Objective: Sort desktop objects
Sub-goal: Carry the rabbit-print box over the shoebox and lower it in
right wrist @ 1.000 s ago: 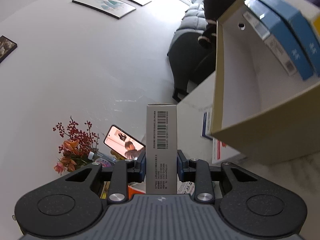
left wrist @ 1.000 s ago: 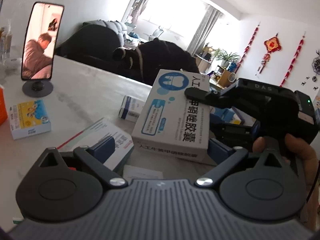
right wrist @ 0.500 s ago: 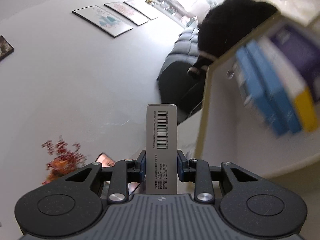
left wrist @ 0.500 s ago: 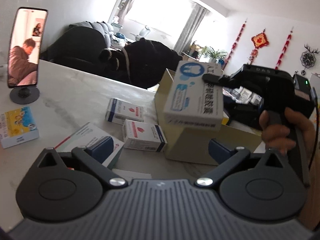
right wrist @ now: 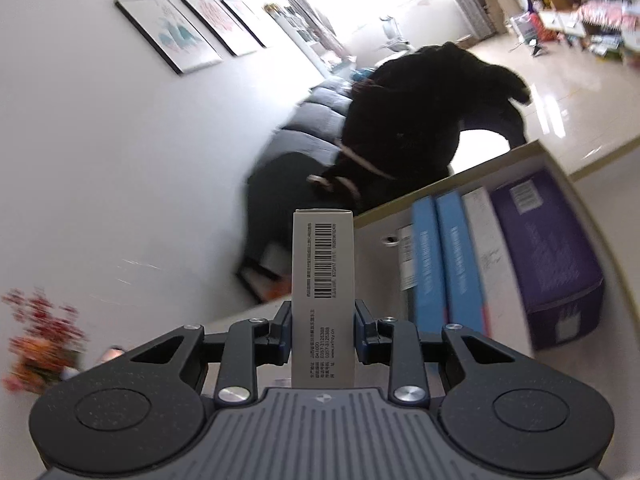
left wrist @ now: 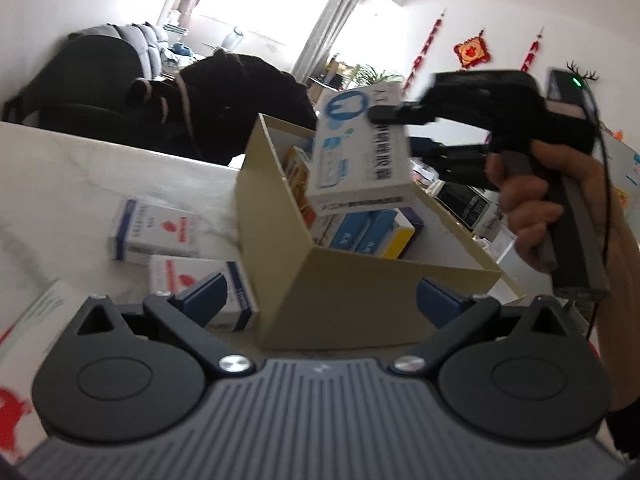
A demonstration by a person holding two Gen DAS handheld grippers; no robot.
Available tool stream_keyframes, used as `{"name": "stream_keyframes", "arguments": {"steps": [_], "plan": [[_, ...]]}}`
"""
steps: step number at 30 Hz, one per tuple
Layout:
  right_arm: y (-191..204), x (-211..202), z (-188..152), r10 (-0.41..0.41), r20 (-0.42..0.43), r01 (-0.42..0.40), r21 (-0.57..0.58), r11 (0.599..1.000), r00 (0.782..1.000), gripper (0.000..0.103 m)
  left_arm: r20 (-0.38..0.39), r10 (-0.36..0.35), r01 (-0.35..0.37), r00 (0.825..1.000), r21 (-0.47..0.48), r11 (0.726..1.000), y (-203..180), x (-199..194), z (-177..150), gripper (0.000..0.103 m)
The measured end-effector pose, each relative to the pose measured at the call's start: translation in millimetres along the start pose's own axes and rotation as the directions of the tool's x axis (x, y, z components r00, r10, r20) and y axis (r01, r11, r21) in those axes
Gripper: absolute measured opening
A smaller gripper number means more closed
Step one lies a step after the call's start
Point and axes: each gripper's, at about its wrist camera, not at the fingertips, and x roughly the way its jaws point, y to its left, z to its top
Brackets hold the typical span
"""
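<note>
In the left wrist view my right gripper (left wrist: 400,132), held in a hand (left wrist: 528,216), is shut on a white-and-blue medicine box (left wrist: 360,160). It hangs tilted over the open beige carton (left wrist: 276,208). Inside the carton lie several blue, yellow and purple boxes (left wrist: 372,232). My left gripper (left wrist: 320,300) is open, with the carton's near corner seen between its blue pads (left wrist: 204,292). From the right wrist camera, my right gripper (right wrist: 323,332) squeezes the medicine box (right wrist: 323,280) by its barcoded edge, left of the carton (right wrist: 376,248) and its blue boxes (right wrist: 444,272).
Two small white boxes with red marks (left wrist: 152,232) (left wrist: 192,276) lie on the marble tabletop (left wrist: 60,176) left of the carton. A larger white-and-red box (left wrist: 28,320) sits at the lower left. A black coat (left wrist: 224,104) hangs behind the table. Red flowers (right wrist: 40,340) stand far left.
The right gripper has carried the medicine box up and rightward until it is above the carton. My left gripper swung right toward the carton; the phone stand has left its view.
</note>
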Motion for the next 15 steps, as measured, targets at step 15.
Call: {"name": "stream_keyframes", "arguments": {"steps": [15], "plan": [[30,129,12,-0.357,-0.069,0.323,-0.294,0.9,0.932,0.032,-0.041,-0.035,0.036,0.999,0.042,0.998,-3,33,3,0.103]]}}
